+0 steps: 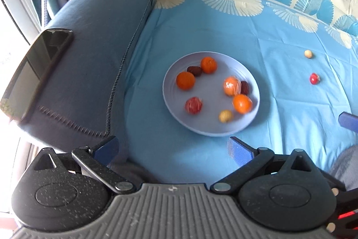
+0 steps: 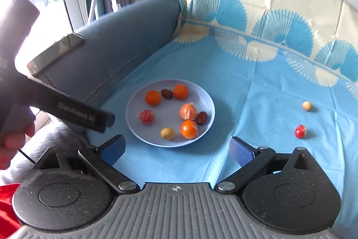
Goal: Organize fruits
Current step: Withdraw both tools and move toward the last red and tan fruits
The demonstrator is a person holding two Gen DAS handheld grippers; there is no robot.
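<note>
Left gripper [image 1: 173,148] jaws wide apart, nothing between, angled down, right gripper [image 2: 176,148] likewise spread and empty, a hand [image 2: 13,138] at 9 o'clock

The blue cloth [image 2: 257,86] lies bare between the plate [image 2: 134,124] and the two loose fruits: a pale one [image 2: 307,105] and a red one [image 2: 300,131] to the right. The sofa armrest [image 2: 125,37] walls the left side, with a phone [image 1: 33,73] lying on it.

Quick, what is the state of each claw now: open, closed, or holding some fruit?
Left claw: open wide, holding nothing.
Right claw: open wide, holding nothing.
</note>
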